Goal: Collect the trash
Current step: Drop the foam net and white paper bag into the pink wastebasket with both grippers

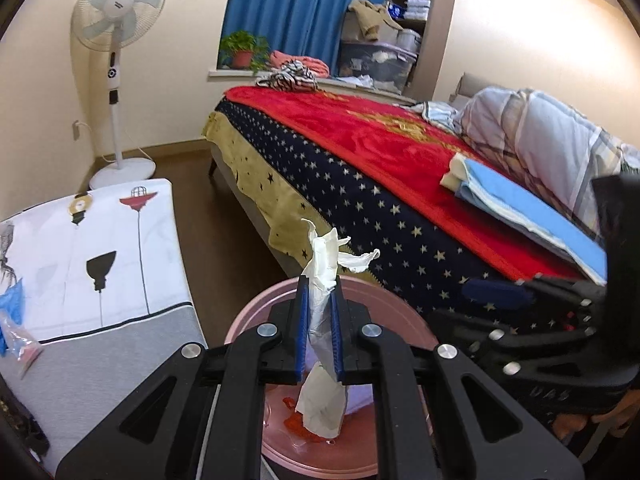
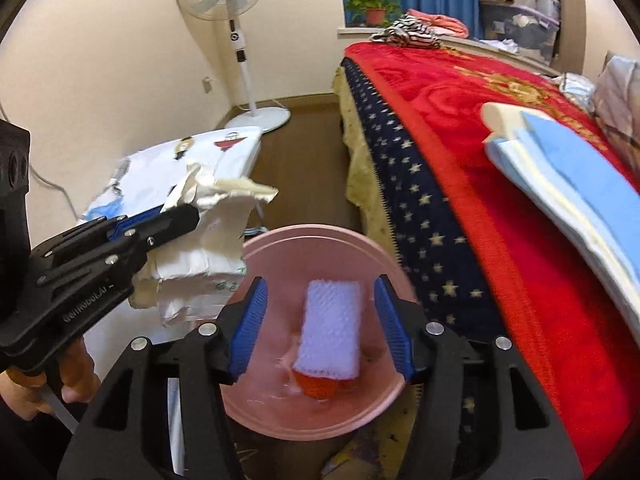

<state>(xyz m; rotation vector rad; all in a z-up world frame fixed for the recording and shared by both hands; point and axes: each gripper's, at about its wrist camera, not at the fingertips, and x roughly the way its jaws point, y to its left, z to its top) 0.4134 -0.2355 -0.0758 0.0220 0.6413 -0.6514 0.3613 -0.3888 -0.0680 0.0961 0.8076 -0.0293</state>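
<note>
My left gripper point(image 1: 320, 284) is shut on a crumpled white paper wrapper point(image 1: 326, 256) that sticks out above and below the blue pads. It hangs over a round pink bin point(image 1: 248, 320). In the right wrist view, the left gripper point(image 2: 188, 212) holds the wrapper point(image 2: 216, 240) just left of the bin's rim point(image 2: 320, 232). My right gripper point(image 2: 321, 280) stands open above the bin, with nothing pressed between its pads. A white foam net sleeve point(image 2: 330, 328) lies inside the bin on top of some red scraps point(image 2: 318, 388). The right gripper point(image 1: 496, 300) also shows at the right of the left wrist view.
A bed with a red blanket point(image 1: 380, 140) and a starred navy cover runs along the right, close to the bin. Folded blue cloth point(image 1: 520, 204) lies on it. A low table with a printed white cloth point(image 1: 100, 260) stands to the left, with a clear plastic bag point(image 1: 20, 344) on it. A standing fan point(image 1: 116, 40) is in the corner.
</note>
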